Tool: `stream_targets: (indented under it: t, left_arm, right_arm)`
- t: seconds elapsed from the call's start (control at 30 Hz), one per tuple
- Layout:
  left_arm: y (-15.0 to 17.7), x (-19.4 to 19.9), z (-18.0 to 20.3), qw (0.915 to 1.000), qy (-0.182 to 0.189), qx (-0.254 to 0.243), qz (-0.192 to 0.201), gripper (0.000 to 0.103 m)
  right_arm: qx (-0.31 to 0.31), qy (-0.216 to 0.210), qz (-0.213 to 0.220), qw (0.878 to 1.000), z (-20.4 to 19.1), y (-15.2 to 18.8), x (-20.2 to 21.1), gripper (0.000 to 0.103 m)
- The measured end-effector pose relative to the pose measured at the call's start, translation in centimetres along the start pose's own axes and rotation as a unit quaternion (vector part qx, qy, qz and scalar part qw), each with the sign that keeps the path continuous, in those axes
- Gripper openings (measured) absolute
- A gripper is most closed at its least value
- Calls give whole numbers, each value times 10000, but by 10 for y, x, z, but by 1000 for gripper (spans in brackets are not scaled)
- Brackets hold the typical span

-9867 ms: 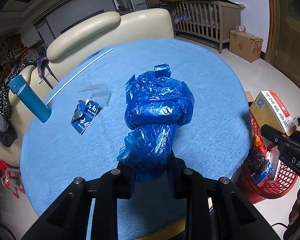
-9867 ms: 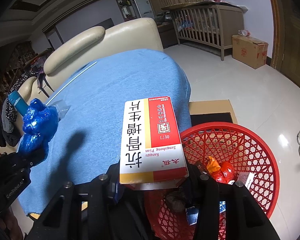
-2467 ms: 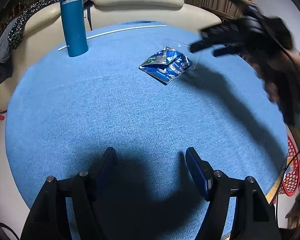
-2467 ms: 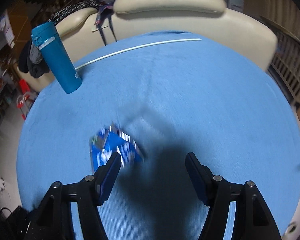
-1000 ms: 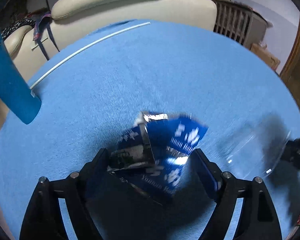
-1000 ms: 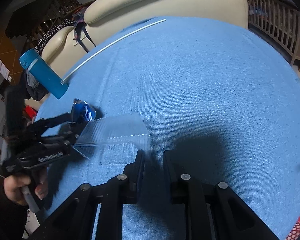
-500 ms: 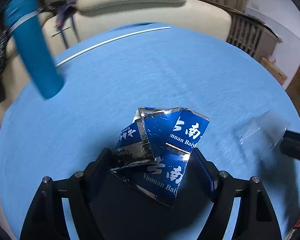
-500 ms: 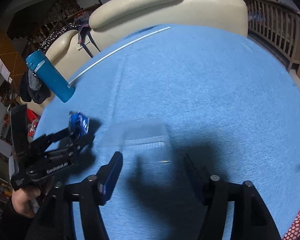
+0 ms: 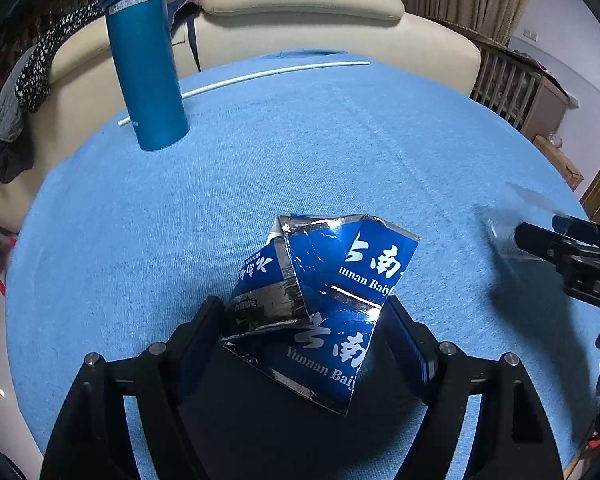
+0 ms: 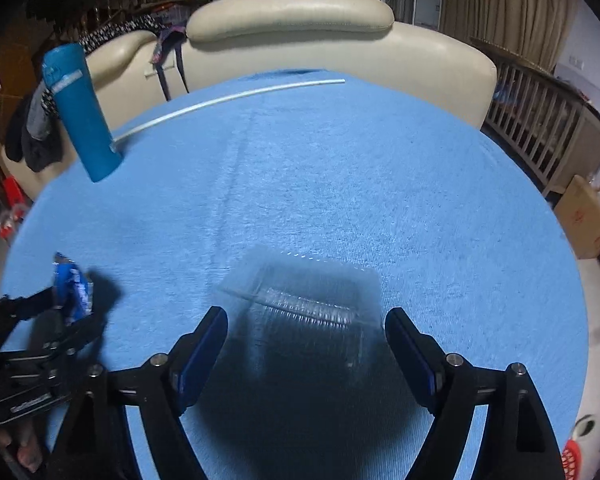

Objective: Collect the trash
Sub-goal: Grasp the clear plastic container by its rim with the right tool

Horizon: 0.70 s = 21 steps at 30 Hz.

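A crumpled blue and silver foil wrapper (image 9: 324, 300) lies on the blue tablecloth between the wide-open fingers of my left gripper (image 9: 304, 328); whether the pads touch it I cannot tell. It also shows small in the right wrist view (image 10: 73, 286). A clear plastic container (image 10: 312, 304) lies between the wide-open fingers of my right gripper (image 10: 306, 330), blurred. In the left wrist view the right gripper (image 9: 564, 248) sits at the right by the clear container (image 9: 516, 220).
A tall teal bottle (image 9: 144, 56) stands at the table's far left. A thin white rod (image 9: 260, 76) lies along the far edge. A cream sofa (image 9: 300, 16) is behind the table. A cardboard box (image 10: 588, 216) stands on the floor at right.
The left gripper stays around the foil wrapper and has swung left a little. The right gripper, open since half a second ago, has moved forward so the clear container now lies between its fingers.
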<state>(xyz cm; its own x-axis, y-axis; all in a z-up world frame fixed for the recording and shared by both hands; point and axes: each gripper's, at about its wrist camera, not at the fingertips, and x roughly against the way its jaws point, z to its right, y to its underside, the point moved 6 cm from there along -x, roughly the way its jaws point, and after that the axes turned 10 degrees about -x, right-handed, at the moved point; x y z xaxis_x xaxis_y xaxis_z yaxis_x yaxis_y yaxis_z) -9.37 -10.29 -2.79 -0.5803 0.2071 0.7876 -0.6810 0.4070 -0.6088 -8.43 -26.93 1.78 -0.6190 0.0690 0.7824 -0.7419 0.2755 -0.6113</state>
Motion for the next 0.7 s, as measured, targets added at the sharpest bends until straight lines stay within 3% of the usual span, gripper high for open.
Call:
stream_targets:
  t: [0.23,0.5,0.7]
  left_arm:
    - [2,1,2,9999,-90,-79,66,81]
    - [4,4,6,9999,-119,-98,42,81]
    - [4,5,8,9999,-108,-90,44,81]
  right_arm:
    - [-44,29,-134,9999,1,1,-18,84]
    - [-610,-169,-152,9979,2,-5,-19,84]
    - [-161,-510,-242,9983,-13,-5,-11,84]
